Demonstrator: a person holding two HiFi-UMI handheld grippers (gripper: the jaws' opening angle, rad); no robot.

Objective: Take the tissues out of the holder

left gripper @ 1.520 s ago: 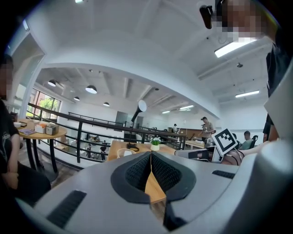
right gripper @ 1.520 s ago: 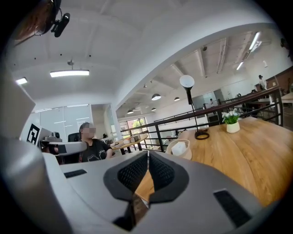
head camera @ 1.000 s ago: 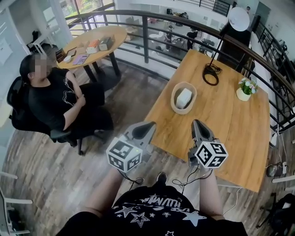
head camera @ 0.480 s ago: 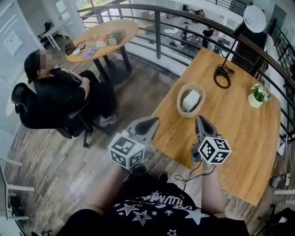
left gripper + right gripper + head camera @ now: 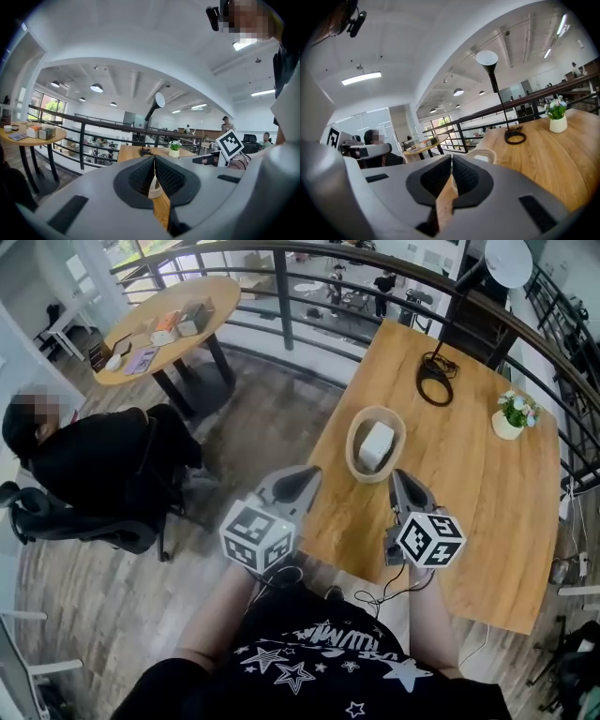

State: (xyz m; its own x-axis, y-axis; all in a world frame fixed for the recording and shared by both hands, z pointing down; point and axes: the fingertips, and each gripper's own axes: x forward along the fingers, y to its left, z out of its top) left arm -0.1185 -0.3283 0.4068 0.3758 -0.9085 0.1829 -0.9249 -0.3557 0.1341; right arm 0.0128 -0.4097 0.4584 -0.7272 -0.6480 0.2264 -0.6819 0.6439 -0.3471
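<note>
An oval wooden holder [image 5: 353,452] stands on the long wooden table [image 5: 469,512], with a white tissue pack [image 5: 376,443] lying inside it. My left gripper [image 5: 309,472] hovers at the table's near-left edge, just short of the holder, its jaws shut and empty. To its right, over the table's near part, my right gripper [image 5: 401,476] is shut as well, with nothing held. In the left gripper view the left gripper [image 5: 154,158] points along the table, a pale strip of the holder [image 5: 155,191] showing below its tips. In the right gripper view the right gripper [image 5: 451,157] has the holder [image 5: 486,154] just beyond it.
A desk lamp [image 5: 506,259] with a black cable coil [image 5: 434,381] and a small flower pot [image 5: 513,418] stand at the table's far end. A dark railing [image 5: 281,287] curves behind. A seated person [image 5: 84,465] and a round table [image 5: 159,329] are off to the left.
Both grippers have moved forward toward the table and the holder, which now lies closer to their tips. Both jaws stay shut. The seated person has slid further left in view.
</note>
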